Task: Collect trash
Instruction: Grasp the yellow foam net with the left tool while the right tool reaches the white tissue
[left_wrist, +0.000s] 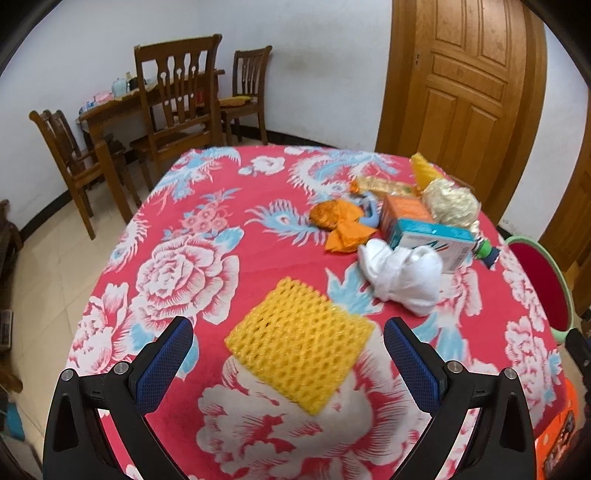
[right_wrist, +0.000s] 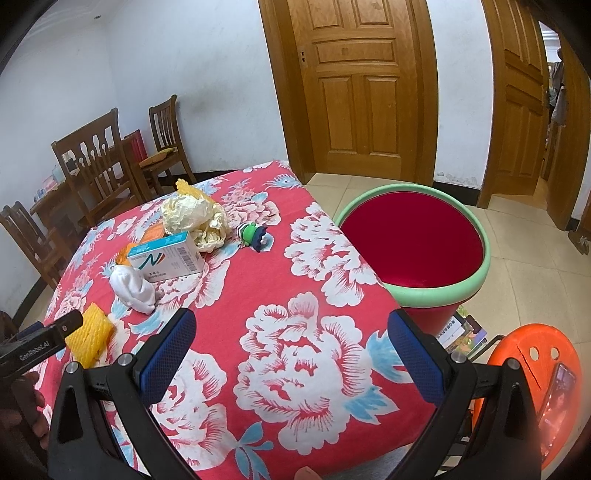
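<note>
- Yellow foam netting, a flat mesh sleeve of the kind that wraps fruit, lies on the counter near its front edge, towards the left corner; it is the nearest piece of trash.
- The left claw hangs over it released, fingers spread wide, the sleeve directly ahead and roughly centred in the gap.
- The sleeve sits skewed, its long axis running diagonally from front-right to back-left, so the jaws would close across its corners rather than square on its sides.
- The right claw is also released and grasps nothing; it hangs above bare flowered cloth near the front right corner, well apart from the sleeve, so the left one is clearly nearer.
- Other trash clusters towards the far right of the counter: a white wad, a teal-and-white box, an orange wrapper, crumpled cream paper.
- A red tub with a green rim stands on the floor just off the counter's right edge, probably the bin.
- Likely next: lower, pinch the foam, carry it right.
</note>
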